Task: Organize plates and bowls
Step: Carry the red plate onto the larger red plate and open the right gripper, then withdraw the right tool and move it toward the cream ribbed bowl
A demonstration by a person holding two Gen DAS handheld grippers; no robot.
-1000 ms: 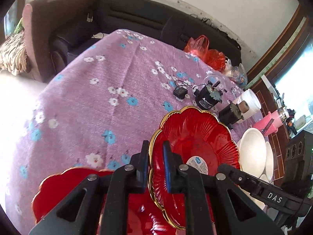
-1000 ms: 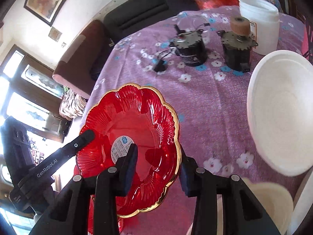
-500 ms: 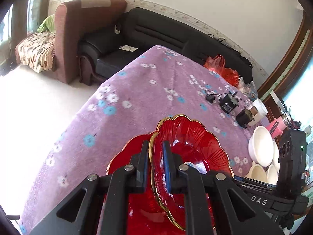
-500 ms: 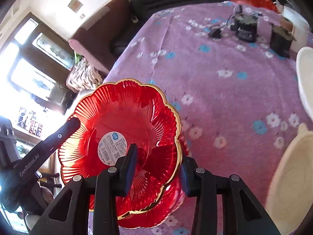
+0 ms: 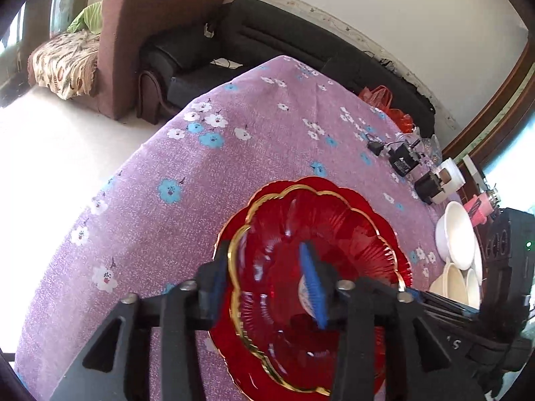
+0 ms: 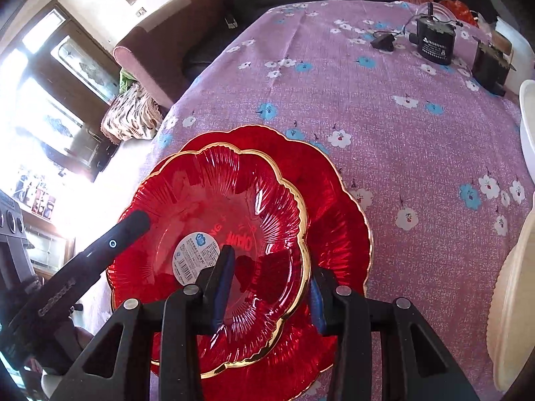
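A red glass plate with a gold scalloped rim [image 6: 217, 220] lies on top of a second, larger red plate [image 6: 337, 214] on the purple flowered tablecloth. My right gripper [image 6: 267, 284] is open, its fingers straddling the upper plate's near rim. My left gripper [image 5: 264, 280] is open too, its fingers either side of the upper plate's rim [image 5: 234, 267]; the lower plate [image 5: 367, 214] shows behind. White bowls [image 5: 454, 237] stand at the right.
Two black motors [image 6: 434, 41] and a plug with cable sit at the table's far side, with a white tub [image 5: 451, 173] and a red bag [image 5: 384, 100]. Cream bowls [image 6: 511, 300] lie at the right edge. A sofa and armchair stand beyond the table.
The upper red plate has come down onto the second red plate. My left gripper, shut on its rim before, has opened; the right gripper's fingers have spread a little.
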